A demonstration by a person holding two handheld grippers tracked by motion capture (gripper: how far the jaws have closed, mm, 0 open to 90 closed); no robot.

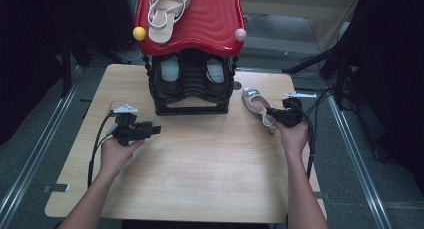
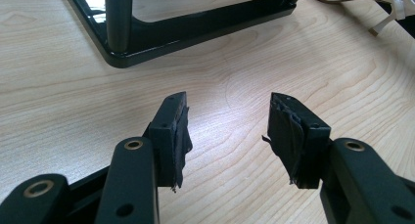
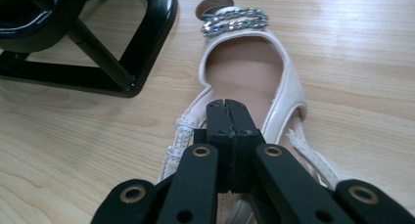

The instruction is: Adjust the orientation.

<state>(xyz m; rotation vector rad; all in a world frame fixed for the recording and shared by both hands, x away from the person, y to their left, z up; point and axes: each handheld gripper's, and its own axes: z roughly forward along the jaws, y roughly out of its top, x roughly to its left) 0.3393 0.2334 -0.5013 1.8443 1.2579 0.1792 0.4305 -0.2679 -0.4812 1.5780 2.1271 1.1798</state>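
Note:
A pale pink sandal (image 1: 252,101) with a silver chain trim lies on the wooden table (image 1: 200,164), to the right of the shoe rack. My right gripper (image 1: 270,111) hovers over its heel end. In the right gripper view that gripper (image 3: 227,106) has its jaws pressed together above the sandal's insole (image 3: 244,67), and I see nothing between them. My left gripper (image 1: 156,130) is at the table's left, pointing right. Its jaws stand wide apart over bare wood in the left gripper view (image 2: 229,114). A matching sandal (image 1: 167,11) rests on the rack's red top (image 1: 210,29).
The black rack base (image 1: 190,84) stands at the table's far middle, with dark shoes on its lower shelf. A yellow ball (image 1: 139,33) and a pink ball (image 1: 240,35) cap the red top's front corners. The rack's foot (image 2: 195,26) is just ahead of the left gripper.

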